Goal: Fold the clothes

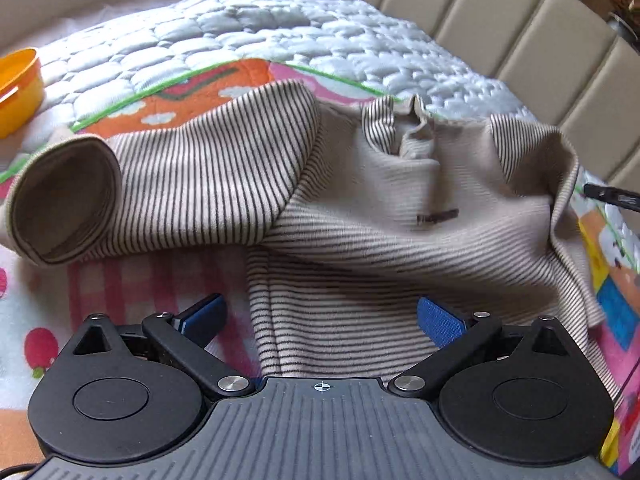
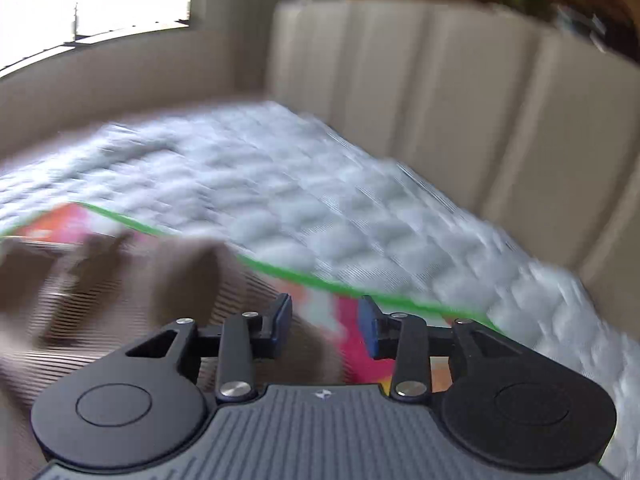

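Soft beige knit sweater with thin dark stripes [image 1: 360,208] sprawls across the frame's middle on the colourful cartoon-print blanket [image 1: 132,280]. It looks light, limp and stretchy, so a hem or cuff edge seems the best hold. Left gripper [image 1: 320,320] gapes wide over the hem; right gripper [image 2: 324,328] is parted, empty, at the sweater's edge.

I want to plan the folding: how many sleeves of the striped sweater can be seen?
1 clearly: a sleeve lies across the sweater's left side, its cuff open toward the camera. The other sleeve may be hidden.
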Available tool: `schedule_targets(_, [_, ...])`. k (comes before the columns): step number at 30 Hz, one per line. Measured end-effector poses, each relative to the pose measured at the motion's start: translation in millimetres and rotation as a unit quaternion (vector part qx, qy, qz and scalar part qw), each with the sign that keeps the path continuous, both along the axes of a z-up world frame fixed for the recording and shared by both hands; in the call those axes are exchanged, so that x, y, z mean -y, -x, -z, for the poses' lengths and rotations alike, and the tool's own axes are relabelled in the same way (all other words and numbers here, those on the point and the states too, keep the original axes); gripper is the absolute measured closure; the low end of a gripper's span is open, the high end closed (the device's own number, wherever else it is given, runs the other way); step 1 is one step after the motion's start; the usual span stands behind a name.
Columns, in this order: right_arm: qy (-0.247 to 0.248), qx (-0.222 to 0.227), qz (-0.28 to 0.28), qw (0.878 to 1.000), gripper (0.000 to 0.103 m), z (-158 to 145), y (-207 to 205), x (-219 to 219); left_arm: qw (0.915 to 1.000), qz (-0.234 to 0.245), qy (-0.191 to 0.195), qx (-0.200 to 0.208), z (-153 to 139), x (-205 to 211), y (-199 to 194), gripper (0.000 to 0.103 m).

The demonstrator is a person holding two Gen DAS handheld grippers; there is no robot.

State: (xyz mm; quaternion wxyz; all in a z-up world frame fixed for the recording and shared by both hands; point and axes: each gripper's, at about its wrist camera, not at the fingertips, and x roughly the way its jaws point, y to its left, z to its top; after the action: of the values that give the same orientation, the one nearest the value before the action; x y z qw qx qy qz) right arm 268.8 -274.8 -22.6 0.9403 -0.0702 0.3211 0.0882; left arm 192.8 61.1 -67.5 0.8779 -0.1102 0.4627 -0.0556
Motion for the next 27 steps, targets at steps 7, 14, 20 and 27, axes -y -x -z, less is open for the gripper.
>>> schedule_targets(7, [-0.034,-0.048,-0.195,0.979,0.051,6.3,-23.9,-158.8,0.9973,0.004,0.058,0.044,-16.1,-8.2,-4.7,0.000])
schedule_targets(14, [-0.060,-0.088,-0.172,0.979,0.062,20.8,-88.4,-218.5,0.9965,-0.008,0.082,-0.017,6.0,-18.0,-17.3,0.000])
schedule_targets(20, [-0.084,-0.110,-0.144,0.980,0.103,23.4,-139.0,-252.0,0.9988,0.034,0.025,-0.027,14.4,-2.3,-20.0,0.000])
schedule_targets(27, [-0.074,-0.143,-0.162,0.974,0.080,16.5,-127.4,-234.9,0.9982,0.043,0.019,-0.036,15.1,-2.9,-18.6,0.000])
